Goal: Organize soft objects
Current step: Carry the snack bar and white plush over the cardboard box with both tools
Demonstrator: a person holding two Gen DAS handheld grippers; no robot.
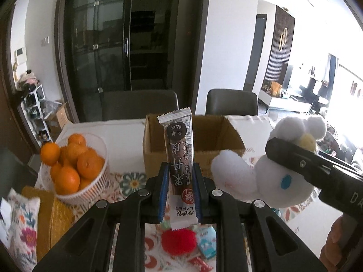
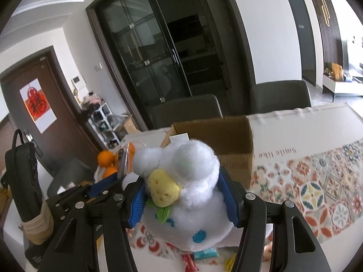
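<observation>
The snack bar stands upright between the left gripper's fingers, before the open cardboard box. Left of the box sits the basket of oranges. To the right, the plush toy sits in the right gripper. Behind the table stand two chairs.

One plush toy, one snack bar — one cardboard box (open), two chairs
</observation>
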